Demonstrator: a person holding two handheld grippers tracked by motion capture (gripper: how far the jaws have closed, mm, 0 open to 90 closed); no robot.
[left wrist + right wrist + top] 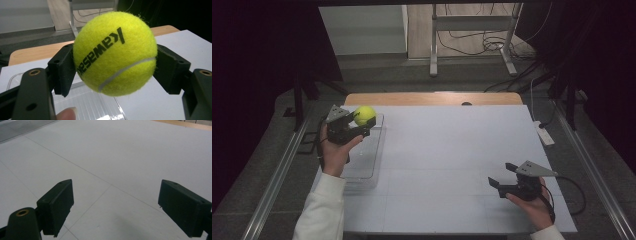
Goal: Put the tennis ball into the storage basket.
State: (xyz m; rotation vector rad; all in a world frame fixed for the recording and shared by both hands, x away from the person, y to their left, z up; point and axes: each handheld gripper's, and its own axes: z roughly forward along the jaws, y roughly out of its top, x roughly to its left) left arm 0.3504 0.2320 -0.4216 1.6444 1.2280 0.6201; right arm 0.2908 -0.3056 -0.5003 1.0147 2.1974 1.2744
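A yellow tennis ball point(364, 115) with black lettering is clamped between the black jaws of my left gripper point(363, 120), held in the air above a clear plastic tray point(362, 170) at the table's left side. In the left gripper view the tennis ball point(115, 53) sits between both pads, and the tray point(90, 105) lies below it. My right gripper point(504, 176) rests low over the white table near the front right, its jaws wide apart. In the right gripper view the right gripper point(115, 207) has nothing between its pads but bare white surface.
The white table top point(452, 155) has a wooden strip point(432, 98) along its far edge. A white power strip point(544, 132) lies off the table's right edge. Metal stand legs point(432, 60) and cables are on the floor beyond.
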